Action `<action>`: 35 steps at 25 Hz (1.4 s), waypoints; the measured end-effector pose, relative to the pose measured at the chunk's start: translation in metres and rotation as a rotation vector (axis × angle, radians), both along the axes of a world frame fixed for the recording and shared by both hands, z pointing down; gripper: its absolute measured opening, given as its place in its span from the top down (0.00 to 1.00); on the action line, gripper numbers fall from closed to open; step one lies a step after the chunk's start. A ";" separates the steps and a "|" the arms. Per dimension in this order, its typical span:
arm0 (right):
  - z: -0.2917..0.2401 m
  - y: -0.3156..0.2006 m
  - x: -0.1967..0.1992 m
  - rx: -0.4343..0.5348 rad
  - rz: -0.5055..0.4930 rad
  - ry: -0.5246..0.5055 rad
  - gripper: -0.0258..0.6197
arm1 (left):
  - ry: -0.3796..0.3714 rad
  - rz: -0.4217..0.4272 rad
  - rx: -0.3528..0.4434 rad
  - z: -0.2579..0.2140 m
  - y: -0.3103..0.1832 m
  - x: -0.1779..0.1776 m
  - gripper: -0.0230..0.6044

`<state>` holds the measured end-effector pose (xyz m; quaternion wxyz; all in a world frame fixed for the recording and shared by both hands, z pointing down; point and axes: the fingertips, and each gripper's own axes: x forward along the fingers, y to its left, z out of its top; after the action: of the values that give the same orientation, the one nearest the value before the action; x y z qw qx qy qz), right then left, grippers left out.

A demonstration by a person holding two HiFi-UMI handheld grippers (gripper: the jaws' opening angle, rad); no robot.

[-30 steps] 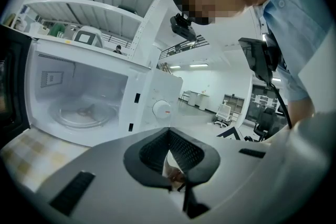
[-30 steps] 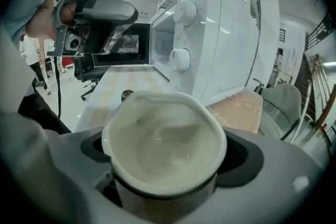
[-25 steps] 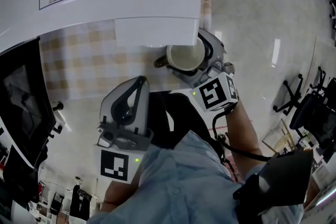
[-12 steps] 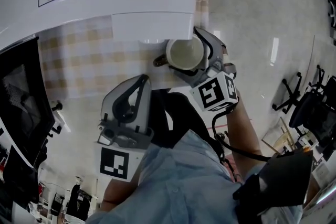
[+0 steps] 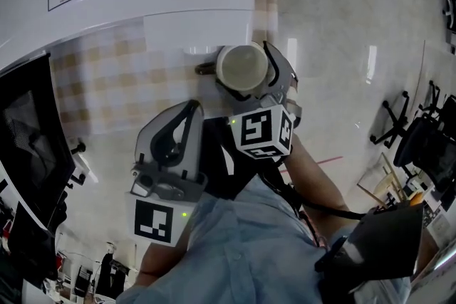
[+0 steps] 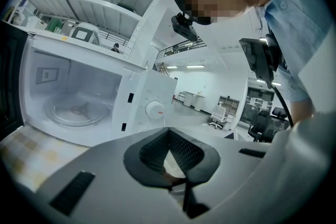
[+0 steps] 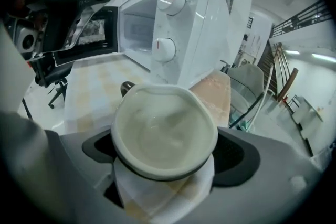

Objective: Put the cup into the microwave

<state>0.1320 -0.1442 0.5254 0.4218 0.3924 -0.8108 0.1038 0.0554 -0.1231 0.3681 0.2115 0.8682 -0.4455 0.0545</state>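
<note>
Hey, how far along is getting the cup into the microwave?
Done: the microwave door stands open and the right gripper is clamped on the cup. In hand: the cup is held in front of the knobs, outside the cavity. Left: carry it to the opening and set it on the turntable. The left gripper is shut, empty.

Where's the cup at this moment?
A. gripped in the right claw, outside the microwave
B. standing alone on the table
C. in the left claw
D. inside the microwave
A: the cup sits between the jaws of the right claw, with the microwave beyond it, not around it.
</note>
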 end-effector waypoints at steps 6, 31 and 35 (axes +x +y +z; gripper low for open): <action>0.000 0.013 0.002 0.013 -0.353 -0.036 0.15 | 0.009 0.007 0.005 -0.002 0.002 0.002 0.96; -0.011 0.002 -0.024 -0.004 -0.584 -0.211 0.15 | -0.013 -0.038 0.022 -0.006 0.020 -0.006 0.96; -0.002 0.007 -0.016 0.008 -0.612 -0.141 0.15 | -0.007 -0.023 0.028 -0.009 0.027 0.000 0.96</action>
<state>0.1163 -0.1373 0.5234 0.3745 0.1237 -0.9189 -0.0044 0.0551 -0.0959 0.3593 0.1984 0.8657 -0.4570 0.0488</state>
